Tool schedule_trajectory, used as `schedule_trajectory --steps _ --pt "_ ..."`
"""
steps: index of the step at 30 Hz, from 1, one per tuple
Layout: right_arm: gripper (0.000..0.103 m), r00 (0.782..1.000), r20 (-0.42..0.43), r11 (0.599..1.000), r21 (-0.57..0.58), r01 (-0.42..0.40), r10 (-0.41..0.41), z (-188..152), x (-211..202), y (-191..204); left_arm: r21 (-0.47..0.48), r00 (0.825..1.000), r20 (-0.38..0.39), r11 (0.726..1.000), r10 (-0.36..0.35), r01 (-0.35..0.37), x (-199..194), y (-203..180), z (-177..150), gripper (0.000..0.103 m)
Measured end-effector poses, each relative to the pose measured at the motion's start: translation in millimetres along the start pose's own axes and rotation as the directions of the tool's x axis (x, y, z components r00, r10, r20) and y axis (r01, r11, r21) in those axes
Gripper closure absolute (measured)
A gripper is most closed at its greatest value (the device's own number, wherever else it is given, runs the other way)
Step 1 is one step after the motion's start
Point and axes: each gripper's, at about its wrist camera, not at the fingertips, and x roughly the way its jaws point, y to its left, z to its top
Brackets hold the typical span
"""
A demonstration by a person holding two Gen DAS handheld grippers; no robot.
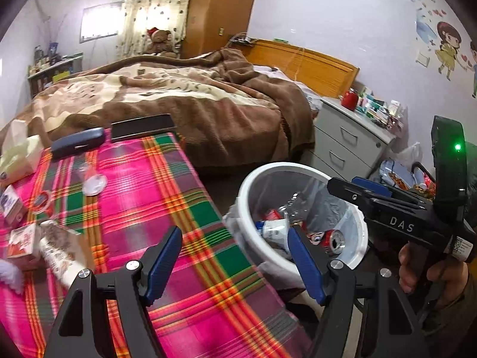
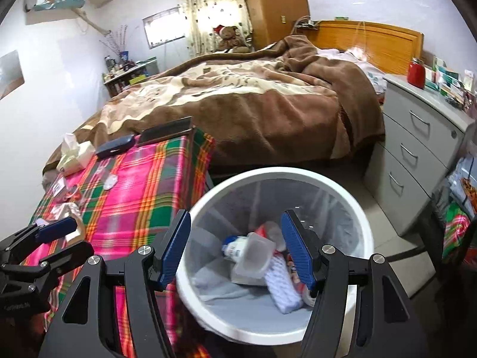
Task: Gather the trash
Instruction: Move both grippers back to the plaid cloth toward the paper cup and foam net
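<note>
Both hand-held grippers were empty: my left hand-held gripper [image 1: 235, 259] hung released over the pink plaid table [image 1: 167, 197], my right hand-held gripper [image 2: 237, 246], jaws spread, above the white round bin [image 2: 351, 203]. Remaining trash, a white printed tube [image 1: 58, 256] by small cartons [image 1: 22, 243], looked light and crushable; I judged mid-body best. Both wrists pitched downward.

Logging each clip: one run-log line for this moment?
left gripper: open, empty | right gripper: open, empty, above bin | can in bin | cartons on table
</note>
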Motion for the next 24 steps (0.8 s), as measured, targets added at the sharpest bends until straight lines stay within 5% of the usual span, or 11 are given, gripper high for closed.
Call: schedule_trajectory --steps 12,24 --pt "0.038 0.995 0.005 0.992 -0.070 -0.101 0.101 -2 11 60 -0.082 0.992 0.052 0.991 0.115 -0.110 -45 63 -17 0.030" --pt "0.038 0.978 -0.054 0.967 -0.148 -0.207 0.201 -5 36 121 -0.242 0.966 0.028 0.940 0.256 -0.242 -75 155 -42 0.030"
